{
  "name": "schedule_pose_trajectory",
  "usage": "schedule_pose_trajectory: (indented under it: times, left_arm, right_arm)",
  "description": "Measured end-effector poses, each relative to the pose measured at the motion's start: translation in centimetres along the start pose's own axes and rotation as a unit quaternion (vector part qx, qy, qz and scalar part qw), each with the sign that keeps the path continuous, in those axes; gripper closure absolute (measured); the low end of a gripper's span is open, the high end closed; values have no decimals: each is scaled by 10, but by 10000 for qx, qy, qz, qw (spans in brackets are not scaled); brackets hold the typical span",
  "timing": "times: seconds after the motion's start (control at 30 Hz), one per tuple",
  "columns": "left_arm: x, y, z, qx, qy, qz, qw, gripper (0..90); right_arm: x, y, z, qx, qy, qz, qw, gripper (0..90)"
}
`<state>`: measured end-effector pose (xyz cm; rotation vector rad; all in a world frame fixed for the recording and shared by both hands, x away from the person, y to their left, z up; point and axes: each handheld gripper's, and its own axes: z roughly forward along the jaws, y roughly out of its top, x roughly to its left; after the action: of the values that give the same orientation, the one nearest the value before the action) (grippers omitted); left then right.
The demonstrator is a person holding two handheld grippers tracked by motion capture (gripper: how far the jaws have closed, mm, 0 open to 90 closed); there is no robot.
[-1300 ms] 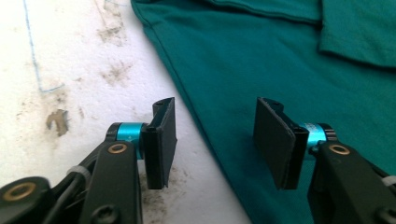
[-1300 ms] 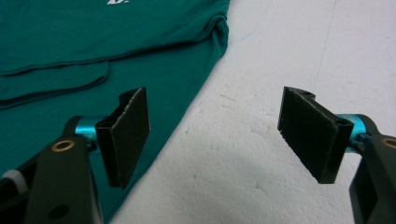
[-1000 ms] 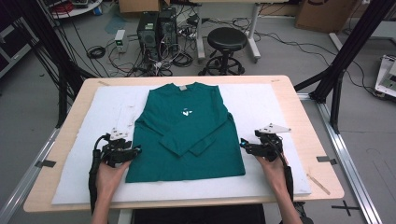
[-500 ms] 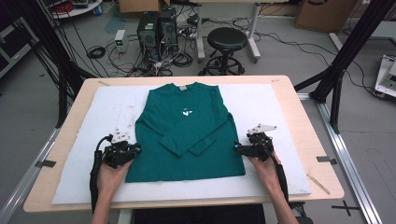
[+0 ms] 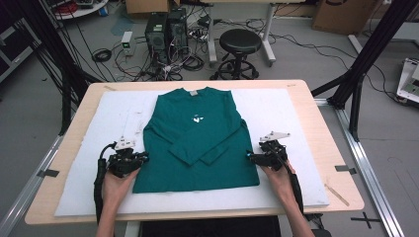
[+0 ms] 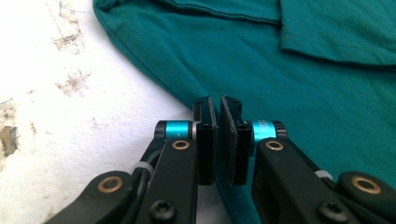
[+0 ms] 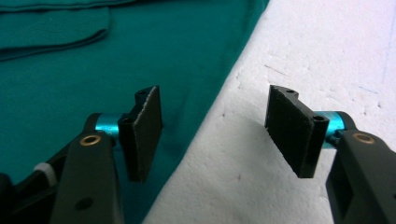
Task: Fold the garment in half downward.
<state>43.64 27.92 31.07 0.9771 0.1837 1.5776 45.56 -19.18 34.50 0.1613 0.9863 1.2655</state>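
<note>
White foam mat (image 5: pixel 296 113), green shirt (image 5: pixel 197 143) collar pointing away, left gripper (image 5: pixel 141 159) pinching hem edge, right gripper (image 5: pixel 251 157) spread

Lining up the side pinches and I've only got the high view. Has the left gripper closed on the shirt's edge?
Observer: The left gripper has its jaws nearly together over the shirt edge; a thin gap remains, and I cannot tell if fabric is caught.
Operator: And the right one?
Observer: The right gripper is wide open, straddling the hem line.
Operator: Which jaw is over cloth?
Observer: In the right gripper view, the left-hand jaw is over the shirt, the other over the white pad.
</note>
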Motion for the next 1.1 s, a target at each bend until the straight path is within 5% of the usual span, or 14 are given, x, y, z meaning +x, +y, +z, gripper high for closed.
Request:
schedule_pose_trajectory:
  times: [0.43,0.67,1.1]
  left_arm:
    - [0,0,0,-9,12,21,10000,846]
    - [1,-2,-1,-62,-29,2,10000,858]
    - [-3,-4,-11,-95,-131,88,9998,870]
  right_arm:
    - [9,3,3,-41,181,-26,9998,580]
    - [8,3,2,-78,416,-49,9991,869]
    - [4,-4,-8,-119,635,-11,9979,890]
